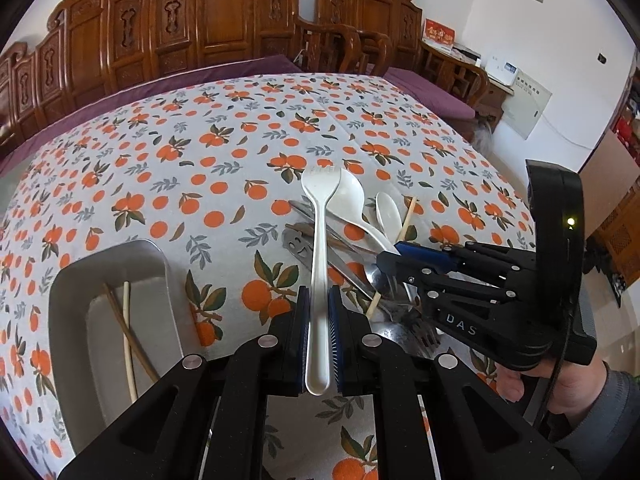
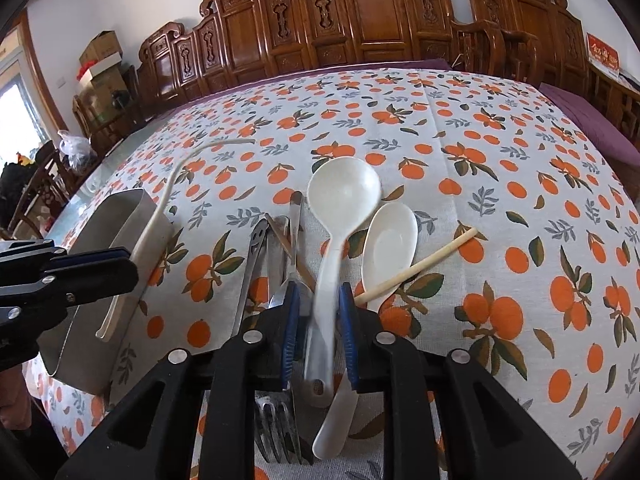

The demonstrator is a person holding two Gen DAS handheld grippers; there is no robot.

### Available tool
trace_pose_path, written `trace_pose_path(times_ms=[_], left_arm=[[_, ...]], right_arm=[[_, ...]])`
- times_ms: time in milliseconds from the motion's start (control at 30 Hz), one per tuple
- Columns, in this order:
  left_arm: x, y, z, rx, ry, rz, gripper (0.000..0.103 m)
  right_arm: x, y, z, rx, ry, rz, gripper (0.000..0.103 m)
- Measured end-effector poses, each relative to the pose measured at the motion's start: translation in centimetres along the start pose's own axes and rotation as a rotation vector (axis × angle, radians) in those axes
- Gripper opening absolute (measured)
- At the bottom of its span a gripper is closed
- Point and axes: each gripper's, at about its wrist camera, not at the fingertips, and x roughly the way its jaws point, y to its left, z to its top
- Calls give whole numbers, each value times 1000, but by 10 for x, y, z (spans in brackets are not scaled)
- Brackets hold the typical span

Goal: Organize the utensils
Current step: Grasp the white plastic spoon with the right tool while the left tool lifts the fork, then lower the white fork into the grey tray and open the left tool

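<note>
Blue-padded fingers of the left gripper (image 1: 319,340) sit closed on the handle of a white spork (image 1: 318,248), which sticks straight out ahead with its toothed bowl raised over the utensil pile. In the right wrist view that same spork hangs above the metal tray (image 2: 120,216), its handle end pointing down toward the tray's opening.

Beside the pile, on the left, the metal tray (image 1: 76,292) rests on the orange-print tablecloth (image 1: 160,168). It holds two chopsticks (image 1: 127,332), one pale and one dark brown, crossed over each other.

The right gripper (image 2: 319,332) is lowered over the pile with its jaws partly open, straddling the handle of a large white ladle spoon (image 2: 340,208); the handle is blurred, and whether the pads touch it cannot be told. Just right of the ladle lies a smaller white soup spoon (image 2: 390,248), with a pale chopstick (image 2: 420,266) across its lower edge. Left of the ladle lie metal pieces: a handle with a smiley cut-out (image 2: 252,264), a knife and a brown chopstick, and a fork (image 2: 278,428) near the camera.

From the left wrist camera, the person's right hand (image 1: 560,384) grips the right gripper's handle, angled down at the pile.
</note>
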Motion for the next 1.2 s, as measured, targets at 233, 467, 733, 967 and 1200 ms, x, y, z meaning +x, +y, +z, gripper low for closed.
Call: trace_pose_path(times_ms=[233, 467, 733, 967, 1200], left_arm=[[-8, 0, 0, -2, -16, 2, 8], [-19, -1, -1, -5, -37, 13, 8], [-42, 3, -7, -14, -60, 40, 8], [-71, 21, -22, -56, -75, 92, 8], [-86, 43, -43, -85, -62, 178, 9]], right_arm=[[-3, -4, 0, 19, -8, 28, 5], [-13, -2, 2, 10, -43, 33, 4], [-31, -1, 2, 6, -86, 36, 4], [-51, 11, -4, -4, -115, 68, 4], [-59, 35, -14, -51, -107, 102, 4]])
